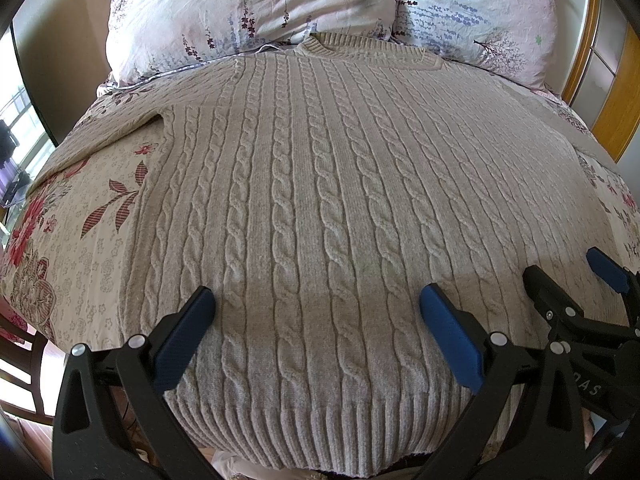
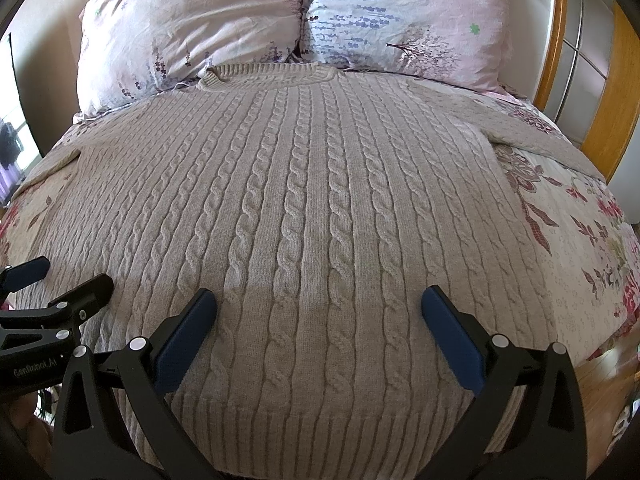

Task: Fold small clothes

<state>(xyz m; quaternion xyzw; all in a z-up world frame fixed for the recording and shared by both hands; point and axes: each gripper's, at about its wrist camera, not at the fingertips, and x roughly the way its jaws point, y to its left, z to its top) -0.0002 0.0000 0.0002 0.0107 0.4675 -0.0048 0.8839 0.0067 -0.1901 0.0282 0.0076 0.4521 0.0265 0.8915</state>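
Left gripper (image 1: 316, 300) spread wide above the ribbed hem (image 1: 320, 432) at six o'clock; right gripper (image 2: 318, 300) likewise spread alongside. The cable-knit sweater (image 1: 312, 168) lies flat on the floral bedspread (image 1: 80, 240), collar (image 2: 264, 74) touching pillows (image 2: 192, 20) at twelve, bare bedspread at three and nine.

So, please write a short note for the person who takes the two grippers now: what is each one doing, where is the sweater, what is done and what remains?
Left gripper: open, holds nothing, above the sweater's hem.
Right gripper: open, holds nothing, beside the left one, also above the hem.
Sweater: beige cable knit, lying flat on the floral bedspread, collar toward the pillows, both sleeves spread out to the sides.
Done: sweater laid out flat; no fold made yet.
Left: fold in the sleeves, then fold the body.
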